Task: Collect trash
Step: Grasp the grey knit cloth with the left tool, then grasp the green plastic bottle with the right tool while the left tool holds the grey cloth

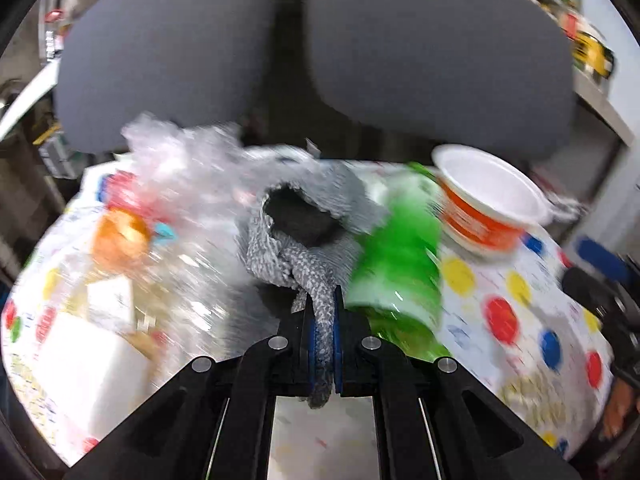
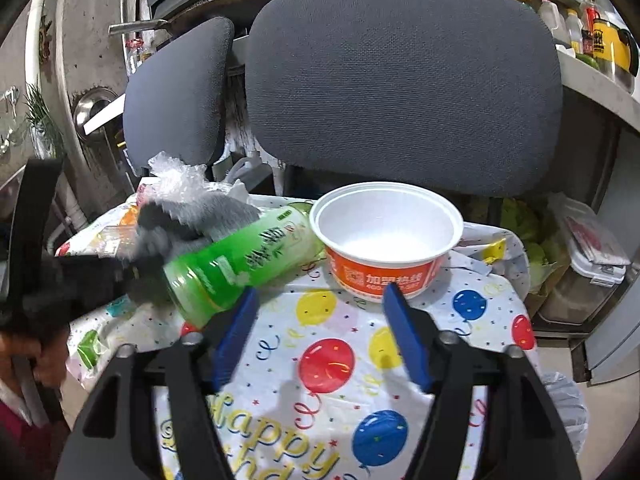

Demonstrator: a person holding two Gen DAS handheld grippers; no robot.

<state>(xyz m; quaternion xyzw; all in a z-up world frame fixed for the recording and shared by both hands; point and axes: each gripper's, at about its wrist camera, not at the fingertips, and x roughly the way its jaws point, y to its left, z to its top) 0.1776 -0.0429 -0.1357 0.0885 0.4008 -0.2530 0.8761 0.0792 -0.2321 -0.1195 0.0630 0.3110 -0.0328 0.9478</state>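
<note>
My left gripper (image 1: 324, 304) clenches the grey knitted sock (image 1: 304, 232); my right gripper (image 2: 318, 320) gapes, orange-and-white paper bowl (image 2: 384, 240) at 12 o'clock.

On my surface (image 2: 320, 320) the bottle (image 2: 240, 260) lies on its side, just left of the upright bowl (image 2: 384, 240). Left of the bottle I see the cloth (image 1: 304, 236), with crumpled plastic wrap (image 1: 180, 168) left of and behind it. Two chair backs (image 2: 400, 80) stand behind the surface.
</note>
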